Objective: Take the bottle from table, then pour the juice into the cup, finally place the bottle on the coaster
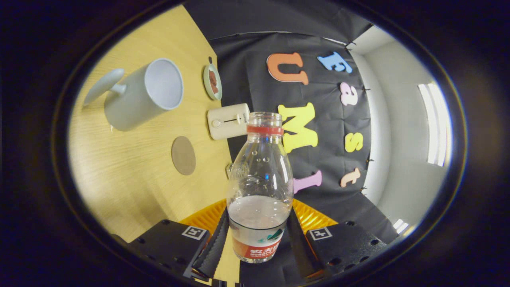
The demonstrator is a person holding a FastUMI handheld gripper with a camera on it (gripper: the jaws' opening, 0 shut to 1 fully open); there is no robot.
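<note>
The gripper [258,243] is clamped on the bottle [259,187] at its labelled base, both fingers pressing, held off the table [131,175]. Thin clear plastic, uncapped, part-full — light, squashy, likely sloshy, so low grip suits. Far left sits the glazed cup [139,93]; nearer, the flat round coaster [183,155].

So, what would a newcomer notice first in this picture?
First the clear plastic bottle, uncapped and partly filled, clamped between the fingers of the claw. Beyond it on the wooden table stands a pale mug, with a round brown coaster between the mug and the claw. A small cream device lies near the bottle's neck.
</note>
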